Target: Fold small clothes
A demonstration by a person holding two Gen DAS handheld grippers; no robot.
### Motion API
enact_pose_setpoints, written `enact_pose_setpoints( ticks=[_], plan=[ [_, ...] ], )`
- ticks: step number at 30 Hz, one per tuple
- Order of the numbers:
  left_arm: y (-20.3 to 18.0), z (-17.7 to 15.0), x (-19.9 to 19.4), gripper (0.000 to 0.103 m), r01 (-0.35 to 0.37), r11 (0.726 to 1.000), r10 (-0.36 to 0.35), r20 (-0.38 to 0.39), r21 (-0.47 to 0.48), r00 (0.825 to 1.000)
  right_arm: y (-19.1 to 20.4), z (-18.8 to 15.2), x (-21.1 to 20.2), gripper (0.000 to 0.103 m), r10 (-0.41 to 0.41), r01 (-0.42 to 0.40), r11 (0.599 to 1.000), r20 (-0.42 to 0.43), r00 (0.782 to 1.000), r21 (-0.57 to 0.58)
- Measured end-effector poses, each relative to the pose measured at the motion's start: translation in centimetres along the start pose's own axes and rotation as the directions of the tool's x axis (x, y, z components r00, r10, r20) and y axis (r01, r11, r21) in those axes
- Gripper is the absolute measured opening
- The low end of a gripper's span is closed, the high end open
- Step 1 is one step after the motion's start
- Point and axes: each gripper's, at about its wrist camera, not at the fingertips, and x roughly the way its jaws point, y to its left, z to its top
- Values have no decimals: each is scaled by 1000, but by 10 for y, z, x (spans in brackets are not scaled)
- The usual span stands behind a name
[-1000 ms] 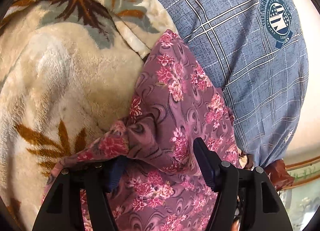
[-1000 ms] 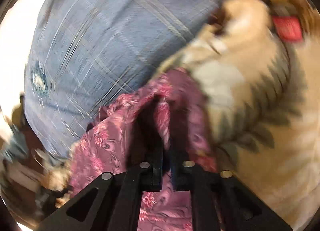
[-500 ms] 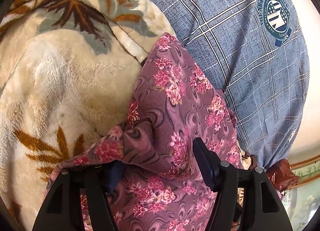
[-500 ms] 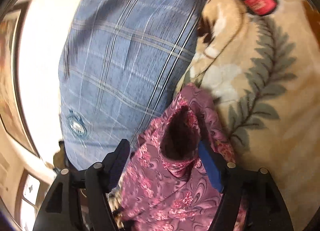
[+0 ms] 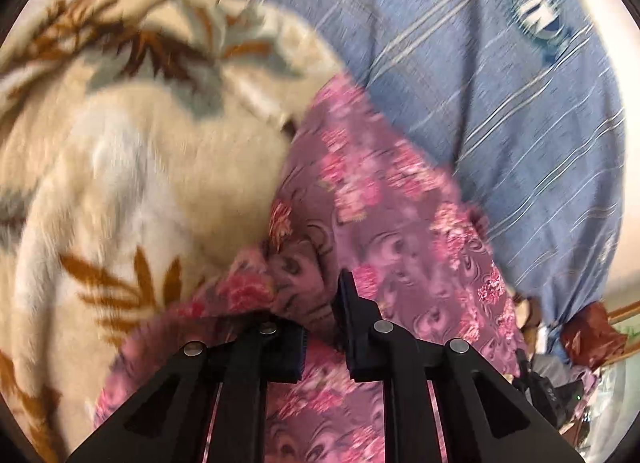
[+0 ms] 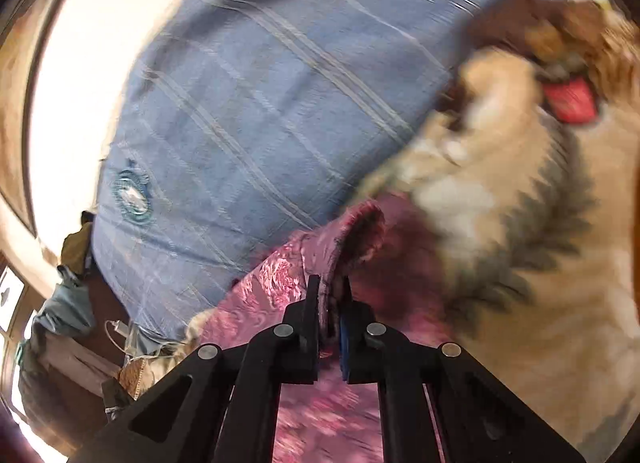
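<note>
left wrist view: frame is motion-blurred. cream fleece blanket (image 5: 132, 167) with brown and grey leaf print fills 7 to 12 o'clock. blue checked shirt (image 5: 460, 75) with a round crest badge (image 5: 534, 9) covers 12 to 4 o'clock, draped over something rounded. dark clutter at 4 to 5 o'clock, too blurred to identify. pink floral cloth (image 5: 384, 199) runs from centre down to 6 o'clock, wedged between blanket and shirt, touching both. left gripper (image 5: 316, 295) at 6 o'clock; its jaws have just been closing and now pinch a bunched fold of the floral cloth, right finger edge showing, left pad mostly buried under fabric.

right wrist view: also blurred. same shirt spans 9 to 1 o'clock, badge near 9. blanket fills 1 to 5 o'clock, with a red label (image 6: 570, 99) on it near 2 o'clock. bright pale wall at 10 to 11. cluttered corner at 7 to 8 o'clock with a white cable, detail not readable. floral cloth rises from 6 o'clock to centre, its edge curled open just above the fingertips. right gripper (image 6: 330, 295) at 6 o'clock, jaws just been closing, now clamped tight on a thin edge of the cloth, almost no gap between pads.
</note>
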Motion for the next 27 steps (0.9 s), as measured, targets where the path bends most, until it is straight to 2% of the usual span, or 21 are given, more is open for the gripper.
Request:
enact_pose_setpoints(
  ticks=[2,4,6,7,8,9,10,11,12,13,15,16,17,18,19,21,23,24,25,26,27],
  plan=[
    [-1,-5,2,14,-26,999,26,2,20,1000,-24,-9,15,7,-88,90,996,-65,994,21],
    [-4,-7,-5,14,-32,999,32,-3,31,999,-40,-19,22,6,-112,117,992,-94,989,44],
    [-6,-13,-21,14,13,1000,-13,-18,27,1000,-39,-20,16,14,-93,97,994,-70,993,51],
    [-8,-17,-33,15,67,998,-67,-19,15,998,-37,-19,14,19,-95,99,994,-64,993,56],
    [-12,-20,-47,15,126,992,-125,-12,15,992,-34,-17,9,27,-94,97,994,-59,994,51],
    [-16,-21,-59,17,161,987,-161,3,27,987,-30,-15,2,32,-94,95,995,-36,995,43],
    [-23,-22,-70,19,179,982,-181,33,54,983,-26,-13,-5,44,-86,87,995,-13,996,40],
    [-31,-22,-82,29,174,980,-182,76,96,980,-24,-10,-10,53,-73,72,997,14,997,37],
    [-39,-21,-88,48,154,977,-172,122,145,978,-23,-8,-13,57,-66,65,997,28,997,34],
    [-46,-19,-88,57,131,974,-158,142,183,977,-22,-7,-12,60,-70,69,997,27,997,27],
    [-53,-14,-71,57,84,972,-112,119,218,987,-19,-6,0,60,-98,98,995,-8,995,4],
    [-54,-11,-56,56,59,975,-77,74,214,994,-16,-6,8,55,-118,118,993,-40,992,-15],
    [-54,-13,-44,49,49,976,-59,39,210,998,-15,-6,12,29,-137,135,990,-68,988,-34],
    [-55,-13,-30,31,19,976,-22,13,218,1000,-8,-6,17,14,-137,131,989,-89,987,-72],
    [-54,-13,-18,26,-38,973,41,-5,229,999,-2,-7,17,10,-130,120,987,-84,988,-106],
    [-52,-12,5,20,-147,953,157,-16,266,987,12,-9,14,10,-140,129,974,-49,989,-185],
    [-53,-12,8,17,-164,950,169,4,266,986,10,-12,24,12,-204,186,954,-58,977,-234],
    [-56,-9,10,17,-166,948,175,-10,270,984,1,-16,35,11,-275,244,934,-85,958,-262],
    [-56,-6,10,16,-162,952,175,-28,258,984,-5,-20,40,7,-289,252,928,-102,952,-275],
    [-54,-4,10,14,-156,957,171,-44,244,984,-7,-20,36,9,-267,236,935,-84,960,-265],
    [-52,-1,6,14,-141,963,160,-68,228,985,-5,-18,32,13,-277,247,935,-93,956,-253]
  ],
)
